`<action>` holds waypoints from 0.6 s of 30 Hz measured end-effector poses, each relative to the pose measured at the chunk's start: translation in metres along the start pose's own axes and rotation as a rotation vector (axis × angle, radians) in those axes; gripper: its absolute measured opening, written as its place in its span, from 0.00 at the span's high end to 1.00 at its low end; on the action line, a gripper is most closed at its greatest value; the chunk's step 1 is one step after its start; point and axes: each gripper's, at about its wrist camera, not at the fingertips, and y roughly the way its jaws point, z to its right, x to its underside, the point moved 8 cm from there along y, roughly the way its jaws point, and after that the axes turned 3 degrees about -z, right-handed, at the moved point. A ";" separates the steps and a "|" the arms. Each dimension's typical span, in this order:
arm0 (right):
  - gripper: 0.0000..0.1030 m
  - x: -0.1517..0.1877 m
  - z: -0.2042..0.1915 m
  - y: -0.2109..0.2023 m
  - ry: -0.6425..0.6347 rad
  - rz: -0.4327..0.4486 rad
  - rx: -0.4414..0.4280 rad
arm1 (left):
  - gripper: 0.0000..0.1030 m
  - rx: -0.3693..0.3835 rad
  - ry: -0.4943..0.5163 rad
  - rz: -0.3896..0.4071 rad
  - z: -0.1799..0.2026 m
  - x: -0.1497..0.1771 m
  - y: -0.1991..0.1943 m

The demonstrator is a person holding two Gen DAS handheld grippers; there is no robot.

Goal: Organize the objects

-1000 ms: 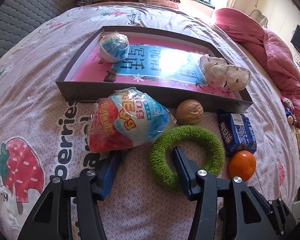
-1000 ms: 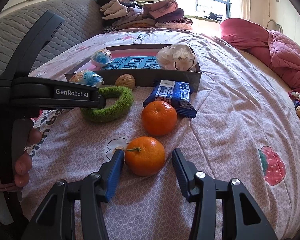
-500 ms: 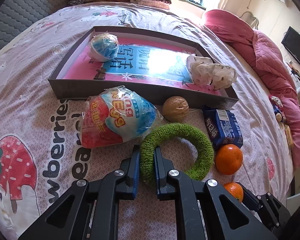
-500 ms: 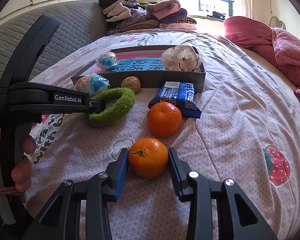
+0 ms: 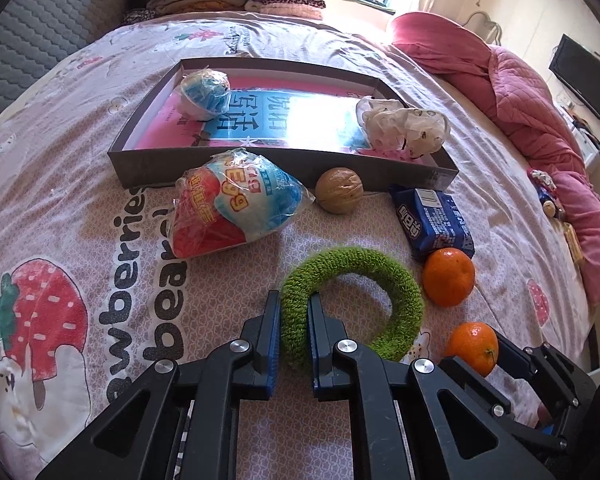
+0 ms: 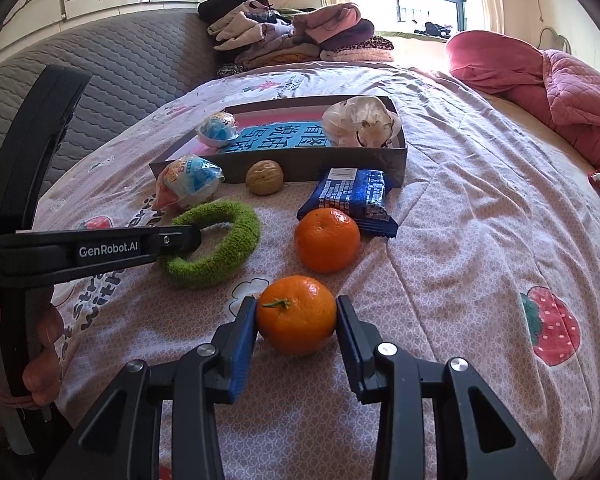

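left gripper (image 5: 294,332): jaws clamped on near rim of green ring (image 5: 354,304), which lies flat on bed.
right gripper (image 6: 296,320): jaws closed to tangerine (image 6: 297,314) width, pads touching both sides.
risk: soft ring may sag and snag second tangerine (image 5: 448,277) just right of fingers; round fruit could slip from pads.
room: box (image 5: 284,170) wall ahead; bare floor mid-box.

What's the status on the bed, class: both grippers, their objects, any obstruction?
Left gripper shut on green ring. Right gripper shut on near orange. Tray ahead; walnut and snack bag against its front wall.
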 end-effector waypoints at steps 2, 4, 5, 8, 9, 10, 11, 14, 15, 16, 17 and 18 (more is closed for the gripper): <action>0.62 0.000 0.000 -0.003 0.000 0.008 -0.002 | 0.89 -0.012 0.007 0.013 -0.001 0.002 -0.006; 0.62 -0.002 -0.001 -0.006 0.000 0.016 -0.006 | 0.89 -0.018 0.011 0.028 -0.002 0.002 -0.012; 0.62 -0.002 -0.001 -0.007 -0.001 0.021 -0.009 | 0.89 -0.022 0.012 0.035 -0.002 0.002 -0.015; 0.62 -0.005 -0.005 -0.013 -0.008 0.041 -0.019 | 0.89 -0.031 0.012 0.060 -0.004 0.001 -0.026; 0.62 -0.006 -0.006 -0.015 -0.011 0.047 -0.020 | 0.89 -0.032 0.013 0.067 -0.005 0.001 -0.030; 0.62 -0.007 -0.007 -0.018 -0.014 0.054 -0.022 | 0.89 -0.036 0.014 0.075 -0.005 0.000 -0.033; 0.62 -0.008 -0.009 -0.020 -0.017 0.062 -0.026 | 0.89 -0.039 0.015 0.083 -0.006 0.000 -0.037; 0.62 -0.010 -0.012 -0.024 -0.021 0.073 -0.033 | 0.89 -0.042 0.016 0.097 -0.007 0.000 -0.045; 0.62 -0.011 -0.014 -0.025 -0.023 0.075 -0.035 | 0.89 -0.048 0.019 0.103 -0.007 0.000 -0.047; 0.62 -0.012 -0.014 -0.026 -0.025 0.077 -0.034 | 0.89 -0.056 0.020 0.109 -0.008 0.000 -0.050; 0.62 -0.012 -0.015 -0.026 -0.026 0.079 -0.033 | 0.89 -0.056 0.018 0.113 -0.009 0.000 -0.052; 0.62 -0.013 -0.016 -0.027 -0.027 0.081 -0.034 | 0.89 -0.056 0.017 0.117 -0.010 0.001 -0.054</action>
